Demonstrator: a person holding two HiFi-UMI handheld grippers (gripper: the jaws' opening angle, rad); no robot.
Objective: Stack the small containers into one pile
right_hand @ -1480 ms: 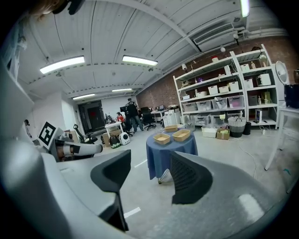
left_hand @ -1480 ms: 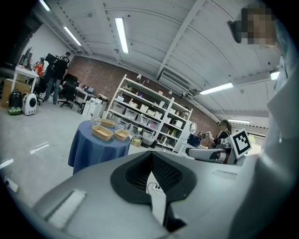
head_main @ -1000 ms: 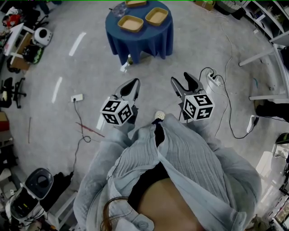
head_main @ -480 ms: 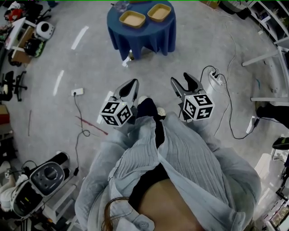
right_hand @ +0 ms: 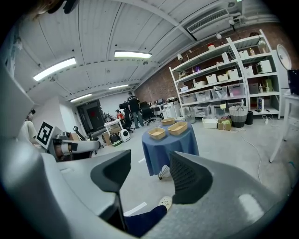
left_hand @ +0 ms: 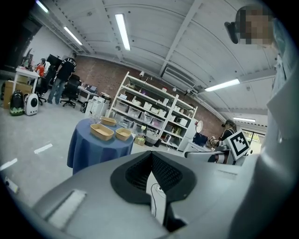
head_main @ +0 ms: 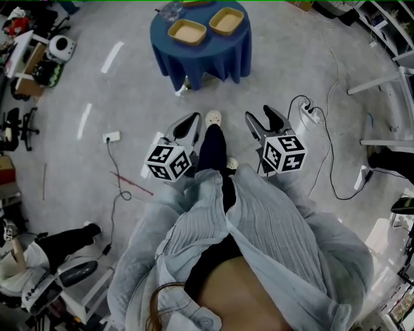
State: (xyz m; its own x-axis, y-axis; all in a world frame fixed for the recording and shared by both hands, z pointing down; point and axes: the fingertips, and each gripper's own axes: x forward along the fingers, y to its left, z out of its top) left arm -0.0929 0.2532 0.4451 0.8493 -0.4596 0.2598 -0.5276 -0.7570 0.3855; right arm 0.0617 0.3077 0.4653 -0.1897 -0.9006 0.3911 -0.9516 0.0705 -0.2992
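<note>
A round table with a blue cloth (head_main: 202, 57) stands ahead on the grey floor, well beyond both grippers. Two tan shallow containers (head_main: 187, 30) (head_main: 226, 21) lie on it, with a third (head_main: 194, 2) cut off at the top edge. The left gripper view shows all three containers (left_hand: 102, 131) on the table (left_hand: 91, 151), and so does the right gripper view (right_hand: 156, 133). My left gripper (head_main: 186, 125) (left_hand: 152, 156) is shut and holds nothing. My right gripper (head_main: 264, 119) (right_hand: 149, 175) is open and empty. Both are held at waist height, pointing toward the table.
The person's leg and white shoe (head_main: 213, 118) are between the grippers. A power strip and cables (head_main: 308, 115) lie on the floor at right, a white plug box (head_main: 110, 138) at left. Shelving (left_hand: 154, 116) stands behind the table; people stand at desks far left (left_hand: 60, 77).
The person has stepped forward: a leg and white shoe have swung out between the grippers. The table has slid slightly up the view. Both grippers keep the same pose.
</note>
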